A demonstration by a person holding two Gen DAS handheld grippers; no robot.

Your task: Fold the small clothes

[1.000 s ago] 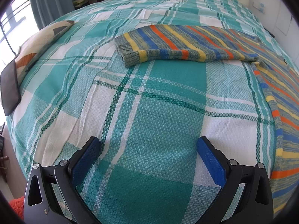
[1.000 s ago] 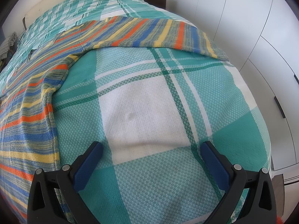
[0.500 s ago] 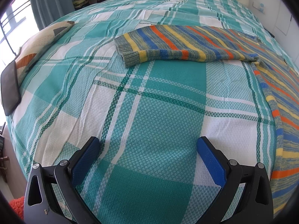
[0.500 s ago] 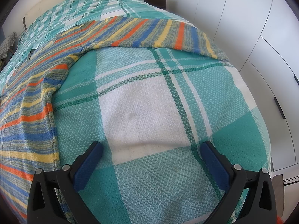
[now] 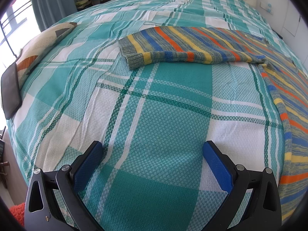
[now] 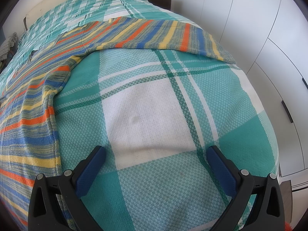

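Left wrist view matches a second ago: nothing has moved, so we have yet to start folding. Our left claw (image 5: 153, 160) and right claw (image 6: 156, 160) hover wide open and empty; the striped sweater (image 6: 34, 104) lies spread across the bed (image 5: 154, 115), sleeves towards both side edges

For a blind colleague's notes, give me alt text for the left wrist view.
A striped sweater lies flat on a teal plaid bedspread, one sleeve stretched out to the left. The open left gripper hovers over bare bedspread, holding nothing.
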